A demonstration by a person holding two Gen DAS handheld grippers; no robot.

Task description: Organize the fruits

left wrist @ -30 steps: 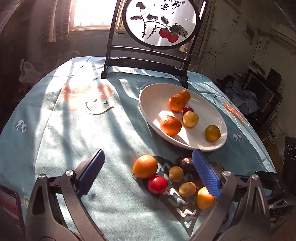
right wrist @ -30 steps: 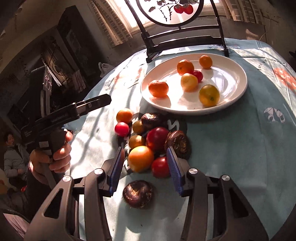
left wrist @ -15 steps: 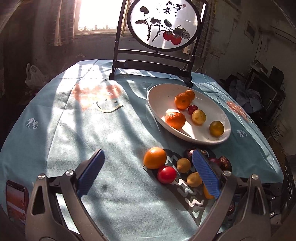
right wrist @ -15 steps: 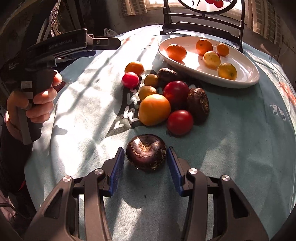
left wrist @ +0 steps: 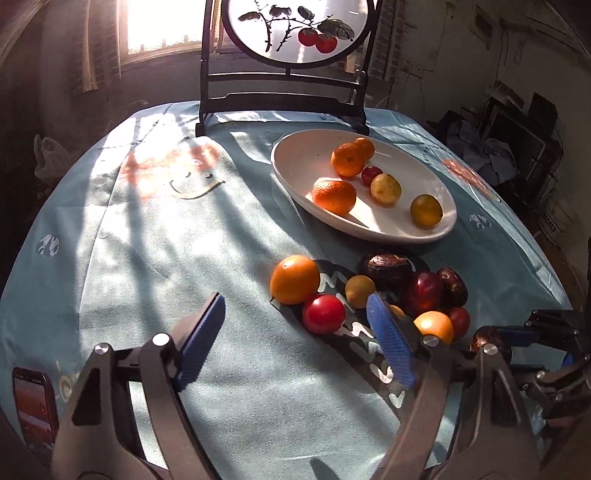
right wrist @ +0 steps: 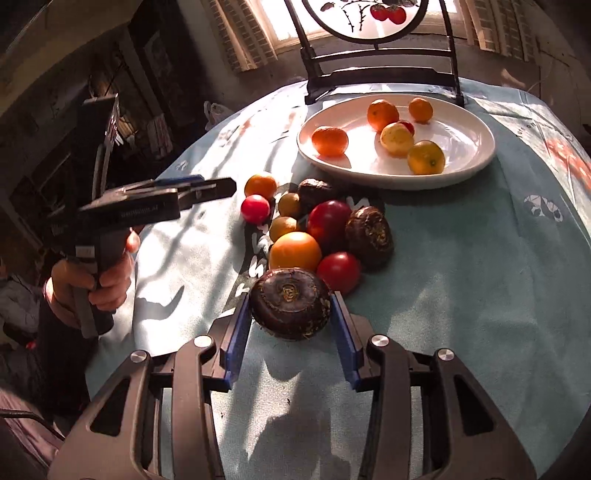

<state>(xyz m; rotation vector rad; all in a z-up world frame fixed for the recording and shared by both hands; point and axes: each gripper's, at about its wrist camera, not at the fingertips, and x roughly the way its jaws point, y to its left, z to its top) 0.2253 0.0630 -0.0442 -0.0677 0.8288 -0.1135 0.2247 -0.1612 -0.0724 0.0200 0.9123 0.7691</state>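
A white oval plate (left wrist: 306, 158) (right wrist: 465, 136) holds several oranges and small yellow and red fruits. In front of it, loose fruit lies piled on the blue cloth: an orange (left wrist: 294, 278), a red tomato (left wrist: 324, 313), and dark brown and yellow ones. My left gripper (left wrist: 295, 301) (right wrist: 207, 186) hovers over the pile's left edge with its jaws closing. The tomato lies between the pads, untouched. My right gripper (right wrist: 290, 299) is closing on a round dark brown fruit (right wrist: 290, 302) (left wrist: 487, 341) at the near end of the pile. Both blue pads touch its sides.
A dark wooden stand with a round painted panel (left wrist: 291, 33) rises behind the plate. A phone (left wrist: 31, 406) lies at the table's near left edge. A person's hand (right wrist: 96, 280) grips the left tool's handle. The cloth left of the pile is bare.
My right gripper came back from above the pile to the lone dark brown fruit and closed around it. My left gripper's jaws narrowed as it shifted toward the pile.
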